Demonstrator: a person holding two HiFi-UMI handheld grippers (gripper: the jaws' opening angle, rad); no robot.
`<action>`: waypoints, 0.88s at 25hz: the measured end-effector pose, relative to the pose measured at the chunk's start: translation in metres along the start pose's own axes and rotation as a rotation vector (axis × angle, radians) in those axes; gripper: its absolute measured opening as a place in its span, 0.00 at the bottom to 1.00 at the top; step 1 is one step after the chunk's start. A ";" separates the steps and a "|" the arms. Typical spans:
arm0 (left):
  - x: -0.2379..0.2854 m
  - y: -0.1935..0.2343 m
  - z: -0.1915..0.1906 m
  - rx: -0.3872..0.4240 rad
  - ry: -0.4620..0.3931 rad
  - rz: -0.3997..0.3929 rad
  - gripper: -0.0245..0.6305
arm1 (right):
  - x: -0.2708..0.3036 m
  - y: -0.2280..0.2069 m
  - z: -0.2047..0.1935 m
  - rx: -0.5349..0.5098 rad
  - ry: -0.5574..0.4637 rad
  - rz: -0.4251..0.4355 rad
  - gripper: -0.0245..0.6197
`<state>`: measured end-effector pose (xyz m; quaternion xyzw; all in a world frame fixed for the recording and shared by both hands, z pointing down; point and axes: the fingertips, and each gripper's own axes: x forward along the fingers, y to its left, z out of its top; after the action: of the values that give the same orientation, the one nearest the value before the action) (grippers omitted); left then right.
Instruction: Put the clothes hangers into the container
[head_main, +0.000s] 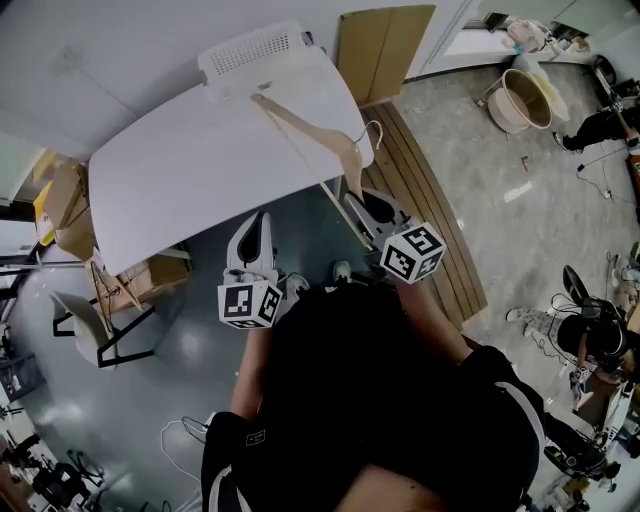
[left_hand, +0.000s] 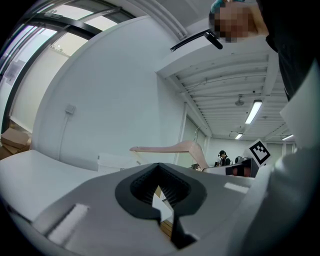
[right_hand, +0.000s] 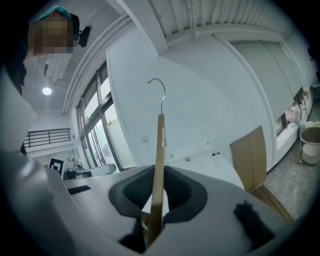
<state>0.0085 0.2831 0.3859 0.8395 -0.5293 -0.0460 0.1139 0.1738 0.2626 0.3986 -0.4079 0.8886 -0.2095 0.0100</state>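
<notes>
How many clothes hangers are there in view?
1: a wooden hanger, clamped in the right hand-held gripper, reaching out over the white table. More may be hidden elsewhere.

- Bright, even daylight from the windows (right_hand: 97, 120) and a ceiling strip light (left_hand: 254, 111); the white table (head_main: 200, 170) glares softly.
- Fisheye bending, dark vignetted corners.
- Near the lens, the clothes hanger (right_hand: 159, 165) blurs.
</notes>
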 end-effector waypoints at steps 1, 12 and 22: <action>0.001 -0.003 0.000 0.000 0.000 0.001 0.04 | -0.003 -0.003 0.001 0.002 -0.001 0.000 0.13; 0.017 -0.032 -0.010 0.010 0.020 0.059 0.04 | -0.032 -0.040 0.004 0.012 0.014 0.022 0.13; 0.017 -0.046 -0.015 0.030 0.013 0.120 0.04 | -0.032 -0.067 0.001 0.023 0.028 0.074 0.13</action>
<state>0.0590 0.2883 0.3902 0.8082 -0.5785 -0.0258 0.1075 0.2435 0.2472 0.4186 -0.3716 0.9007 -0.2250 0.0099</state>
